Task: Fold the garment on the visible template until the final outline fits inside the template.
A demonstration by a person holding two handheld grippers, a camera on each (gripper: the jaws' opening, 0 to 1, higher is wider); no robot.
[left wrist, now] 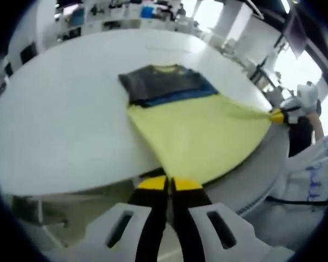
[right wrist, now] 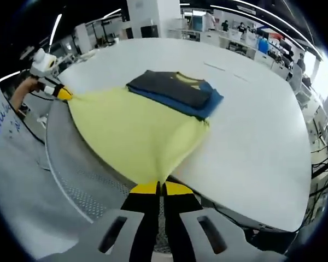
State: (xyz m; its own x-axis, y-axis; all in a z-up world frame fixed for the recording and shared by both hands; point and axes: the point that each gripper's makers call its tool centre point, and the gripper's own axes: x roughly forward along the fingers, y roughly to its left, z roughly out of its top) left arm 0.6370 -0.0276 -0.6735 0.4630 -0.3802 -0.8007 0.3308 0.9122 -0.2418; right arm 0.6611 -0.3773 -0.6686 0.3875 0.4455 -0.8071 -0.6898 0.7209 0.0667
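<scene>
Left gripper [left wrist: 169,184] clamped on one yellow hem corner of the garment [left wrist: 199,131]; right gripper [right wrist: 159,188] clamped on the other corner. Hem stretched taut past the near edge of the white table [right wrist: 251,136]. Dark and blue upper part lies flat mid-table. Bare tabletop all around it.

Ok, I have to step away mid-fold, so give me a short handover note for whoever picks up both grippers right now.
Left gripper: shut on one bottom corner of the garment, at the table edge.
Right gripper: shut on the other bottom corner, hem stretched between the two.
Garment: the dark and blue top part lies flat on the table; the yellow lower part is pulled toward the edge.
Done: both corners gripped.
Left: carry the hem over the top part, then check the outline; I can't make out a template.
</scene>
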